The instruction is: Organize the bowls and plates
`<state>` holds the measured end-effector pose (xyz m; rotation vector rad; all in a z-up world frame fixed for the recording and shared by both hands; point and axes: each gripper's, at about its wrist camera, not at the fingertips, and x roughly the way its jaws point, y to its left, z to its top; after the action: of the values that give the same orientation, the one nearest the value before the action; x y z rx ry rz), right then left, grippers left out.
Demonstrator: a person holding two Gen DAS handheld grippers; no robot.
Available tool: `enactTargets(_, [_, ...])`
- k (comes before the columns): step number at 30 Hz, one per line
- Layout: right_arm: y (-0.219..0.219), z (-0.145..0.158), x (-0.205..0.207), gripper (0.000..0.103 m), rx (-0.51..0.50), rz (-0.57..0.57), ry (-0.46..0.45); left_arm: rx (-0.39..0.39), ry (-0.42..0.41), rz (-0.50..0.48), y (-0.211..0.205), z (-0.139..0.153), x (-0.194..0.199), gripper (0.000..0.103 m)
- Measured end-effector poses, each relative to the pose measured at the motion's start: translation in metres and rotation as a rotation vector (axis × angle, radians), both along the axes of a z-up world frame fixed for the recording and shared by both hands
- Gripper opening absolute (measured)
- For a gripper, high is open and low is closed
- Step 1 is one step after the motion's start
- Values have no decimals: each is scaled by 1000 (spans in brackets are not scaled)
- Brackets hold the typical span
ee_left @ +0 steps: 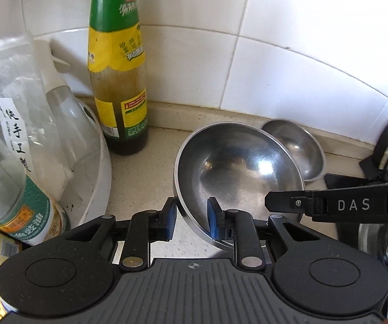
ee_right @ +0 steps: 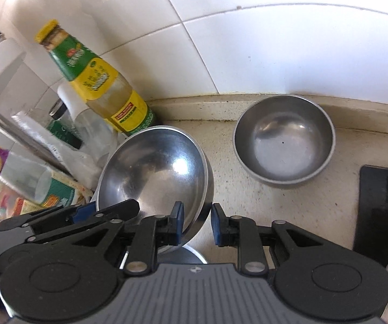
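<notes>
Left wrist: tilted shiny steel bowl (ee_left: 237, 167)

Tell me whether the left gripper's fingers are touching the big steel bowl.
Touching. In the left wrist view the left gripper has its blue fingers clamped on the big steel bowl's rim, one inside, one outside.

Both the right gripper (ee_right: 197, 222) and left gripper (ee_right: 86, 213) are pinching the tilted steel bowl's (ee_right: 153, 170) rim; a second bowl (ee_right: 284, 145) is sitting apart.
</notes>
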<state>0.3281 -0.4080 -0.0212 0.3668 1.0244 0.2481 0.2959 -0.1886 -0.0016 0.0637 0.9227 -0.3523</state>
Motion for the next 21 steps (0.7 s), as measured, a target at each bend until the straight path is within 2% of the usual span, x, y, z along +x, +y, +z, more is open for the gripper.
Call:
enactTargets(9, [5,12,-45,37,-3,22,19,-6,-10,-56,13,14,-48,34])
enactTargets(15, [17,-1,-61,39,-22,39,68,5,19,-73,21,1,-64,35])
enactTargets(21, [22,-7,-71,41,-93,46,84,28,54,-84,24,-17,-67,33])
